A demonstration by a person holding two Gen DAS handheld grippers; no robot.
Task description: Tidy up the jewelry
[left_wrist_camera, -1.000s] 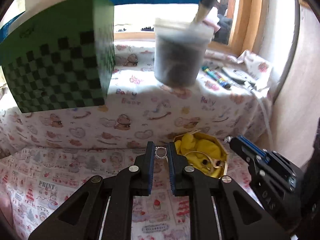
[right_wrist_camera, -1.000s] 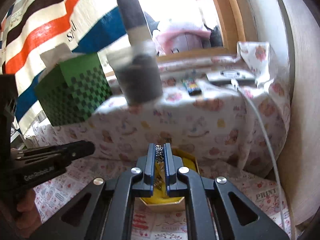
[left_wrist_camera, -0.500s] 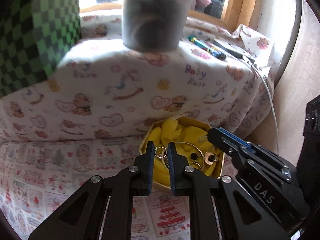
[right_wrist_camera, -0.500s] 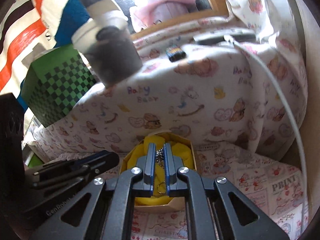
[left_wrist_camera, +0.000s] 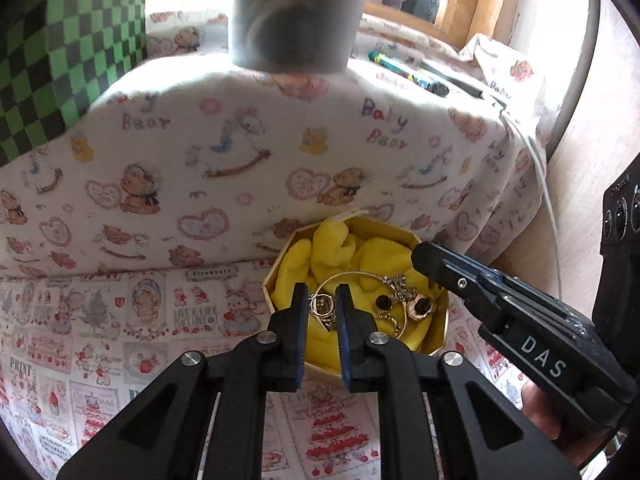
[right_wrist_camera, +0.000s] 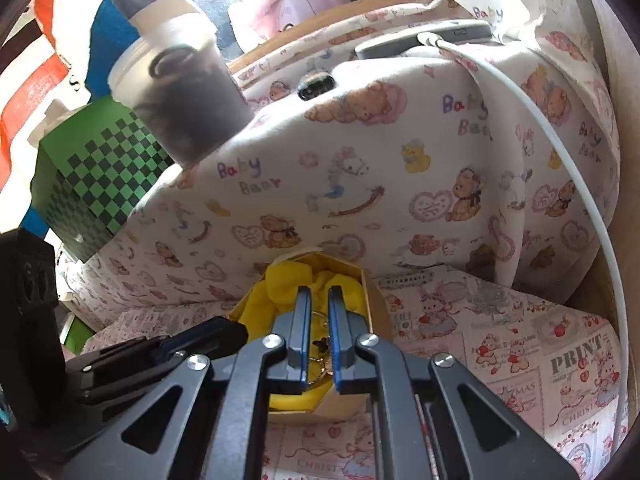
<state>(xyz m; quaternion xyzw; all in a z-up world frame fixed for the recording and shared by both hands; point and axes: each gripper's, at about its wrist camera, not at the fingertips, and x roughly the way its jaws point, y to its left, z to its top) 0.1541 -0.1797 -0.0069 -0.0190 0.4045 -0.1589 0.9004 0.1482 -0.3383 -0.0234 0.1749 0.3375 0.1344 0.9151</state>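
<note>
Item: yellow-lined box (left_wrist_camera: 438, 336), on the patterned cloth. Your left gripper (left_wrist_camera: 322, 312), jaws narrowly parted around a small ring (left_wrist_camera: 321, 307), has descended over it. Your right gripper (right_wrist_camera: 318, 328), jaws similarly narrow, seemingly emptied: its chain (left_wrist_camera: 400, 286) now lies inside. Deposit nearly complete.

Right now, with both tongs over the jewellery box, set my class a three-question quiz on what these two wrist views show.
1. True or false: the left tongs have a small gold ring between their blue-padded fingers.
2. What lines the gold octagonal cardboard box? A) yellow fabric B) white paper C) red foam
3. Fill in: the white charging cable plugs into a flat grey device lying on the ____-printed cloth.

Key: 1 true. 2 A, yellow fabric. 3 bear.
</note>
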